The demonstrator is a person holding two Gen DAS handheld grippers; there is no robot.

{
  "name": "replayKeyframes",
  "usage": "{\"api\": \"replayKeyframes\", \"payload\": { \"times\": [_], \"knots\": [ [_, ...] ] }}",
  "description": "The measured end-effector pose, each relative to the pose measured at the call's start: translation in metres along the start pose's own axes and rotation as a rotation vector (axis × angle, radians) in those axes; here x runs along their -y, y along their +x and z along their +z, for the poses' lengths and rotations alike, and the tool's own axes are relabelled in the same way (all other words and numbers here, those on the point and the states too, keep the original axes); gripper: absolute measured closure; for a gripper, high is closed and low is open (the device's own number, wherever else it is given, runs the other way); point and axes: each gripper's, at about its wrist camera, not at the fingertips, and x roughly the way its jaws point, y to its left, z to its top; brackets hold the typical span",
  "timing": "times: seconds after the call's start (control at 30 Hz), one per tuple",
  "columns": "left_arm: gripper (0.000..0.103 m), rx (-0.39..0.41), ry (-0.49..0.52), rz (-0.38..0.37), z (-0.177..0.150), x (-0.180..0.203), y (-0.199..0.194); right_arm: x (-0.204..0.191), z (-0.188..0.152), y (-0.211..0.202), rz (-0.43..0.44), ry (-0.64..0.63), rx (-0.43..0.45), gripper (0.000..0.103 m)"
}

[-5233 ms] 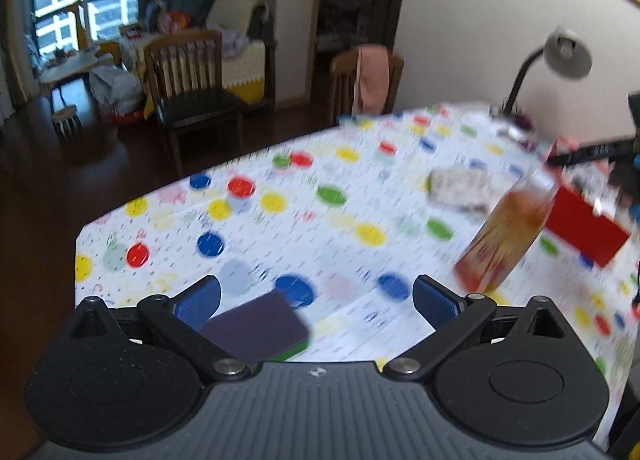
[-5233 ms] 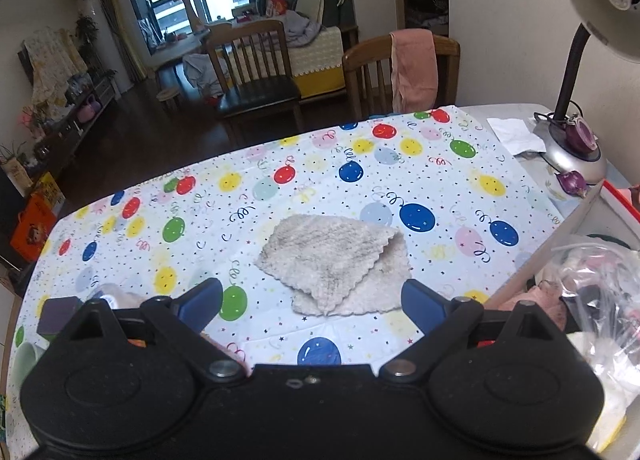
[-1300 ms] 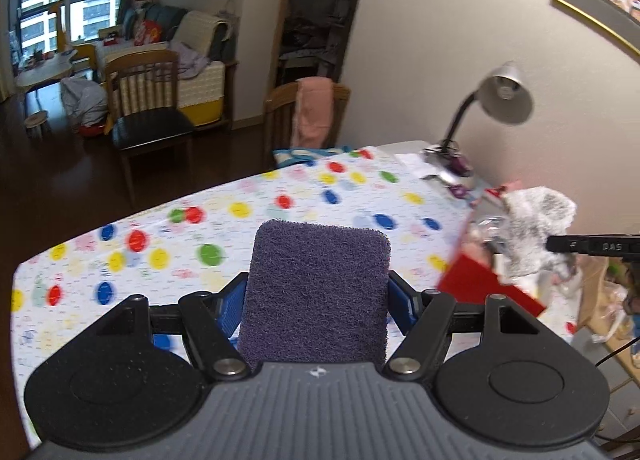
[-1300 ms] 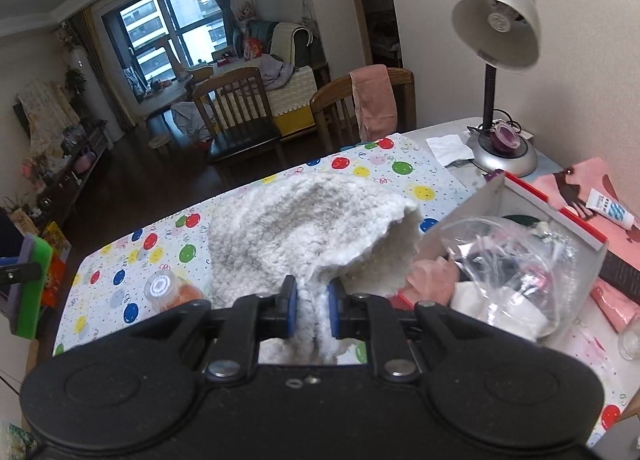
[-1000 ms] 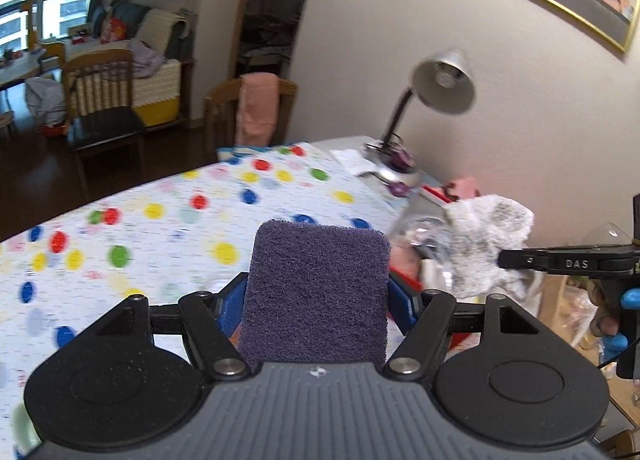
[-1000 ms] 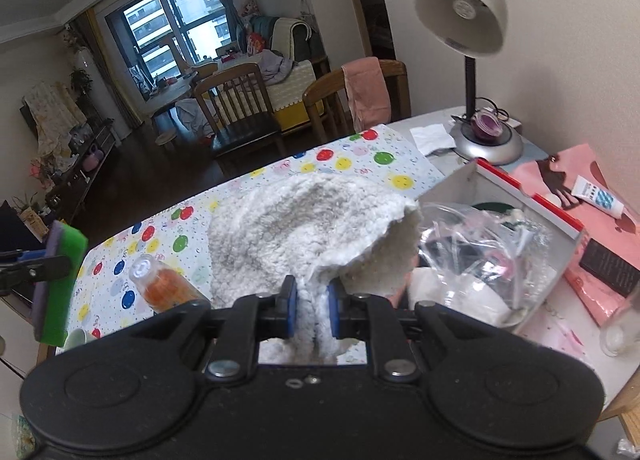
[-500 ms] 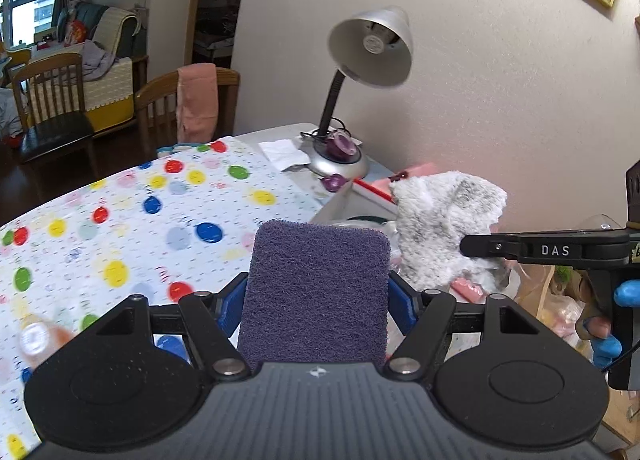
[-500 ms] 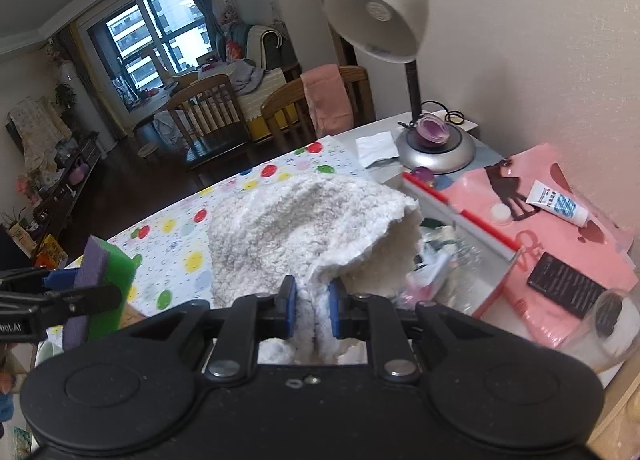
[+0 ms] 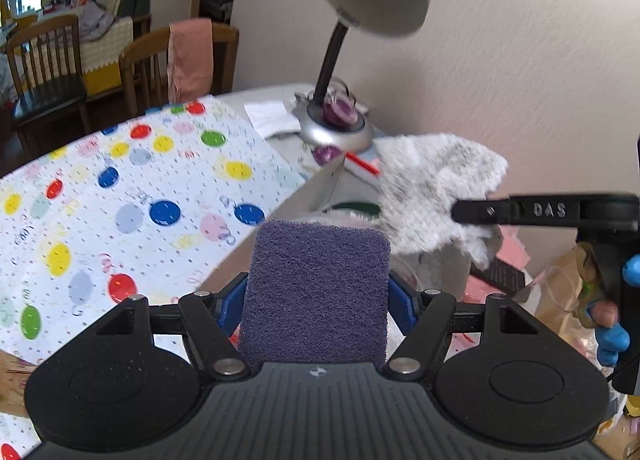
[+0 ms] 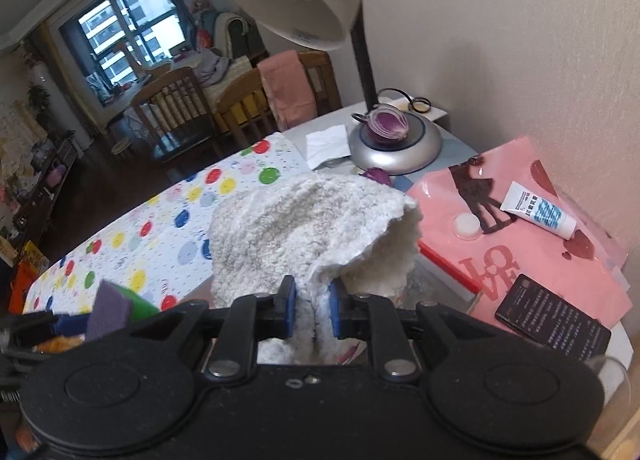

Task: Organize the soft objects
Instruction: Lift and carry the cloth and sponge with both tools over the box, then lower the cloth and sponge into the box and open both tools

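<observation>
A box with a red rim is sitting at the desk's edge, holding crumpled clear plastic, though most of its inside is hidden. The left gripper is squeezing a purple sponge between its blue fingers, holding it upright above the box's near edge. At 2 o'clock from the sponge, the right gripper is pinching a fluffy white cloth, which is bulging up and forward from the closed fingers, hanging over the box. A lamp is standing at 12 o'clock beyond the cloth, a pink bag lying at 3 o'clock.
</observation>
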Motion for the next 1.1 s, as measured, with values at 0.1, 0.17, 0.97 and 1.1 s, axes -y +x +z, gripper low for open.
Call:
{"api": "replayKeyframes", "payload": {
  "times": [0.1, 0.17, 0.97, 1.1],
  "knots": [
    [0.032, -0.031, 0.010, 0.008, 0.003, 0.008, 0.019, 0.009, 0.008, 0.021, -0.002, 0.011, -0.029, 0.087],
    [0.032, -0.048, 0.016, 0.006, 0.004, 0.013, 0.030, 0.013, 0.010, 0.036, -0.020, 0.019, -0.053, 0.086],
    [0.032, -0.186, 0.090, -0.023, -0.011, 0.032, 0.105, 0.038, 0.003, 0.107, -0.011, 0.049, -0.186, 0.065],
    [0.027, -0.183, 0.069, -0.045, -0.013, 0.029, 0.102, 0.038, 0.003, 0.097, -0.019, 0.042, -0.157, 0.059]
  ]
}}
